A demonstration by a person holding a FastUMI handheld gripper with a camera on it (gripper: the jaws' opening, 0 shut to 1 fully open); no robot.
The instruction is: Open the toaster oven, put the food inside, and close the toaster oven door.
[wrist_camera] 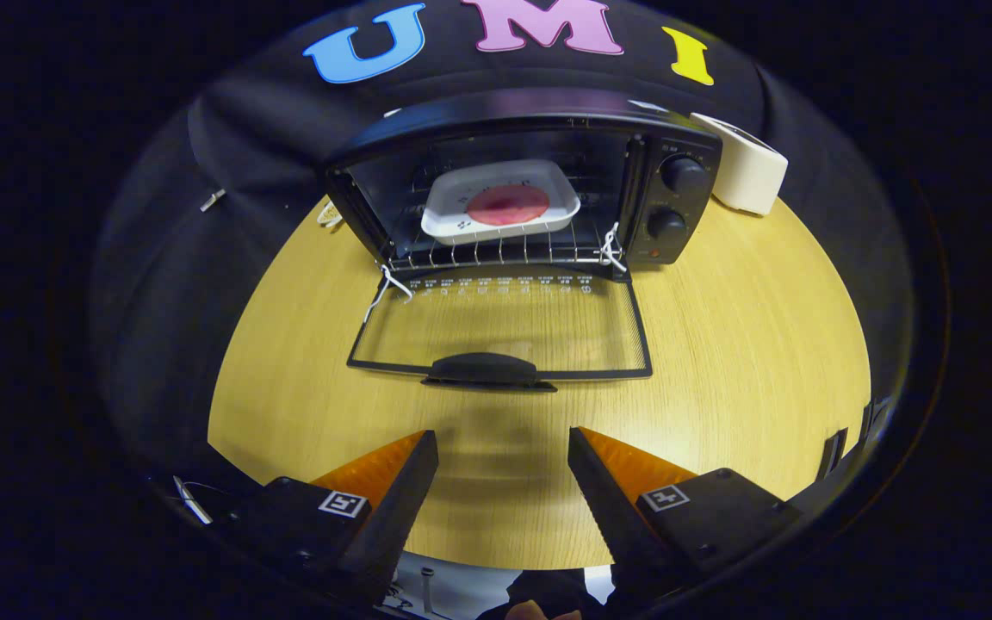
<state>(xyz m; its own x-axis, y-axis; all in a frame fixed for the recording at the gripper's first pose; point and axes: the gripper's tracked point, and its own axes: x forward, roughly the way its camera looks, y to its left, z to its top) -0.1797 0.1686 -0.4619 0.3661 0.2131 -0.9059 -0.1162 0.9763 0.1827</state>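
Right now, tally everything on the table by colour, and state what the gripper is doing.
Black: 1, the toaster oven, door down.
White: 2, the tray inside the oven and the box beside it.
Pink: 1, the food on the tray.
Total: 4.
Gripper: open, empty, short of the door handle.

The worktop [763, 344] is a light wood-grain surface. A black toaster oven [522, 185] stands on it at the far side, and its glass door [500, 331] is folded down flat onto the worktop. A cream box-shaped appliance [750, 168] stands just beside the oven's knob side.

The gripper [503, 469] hangs above the near part of the worktop, fingers apart, holding nothing.
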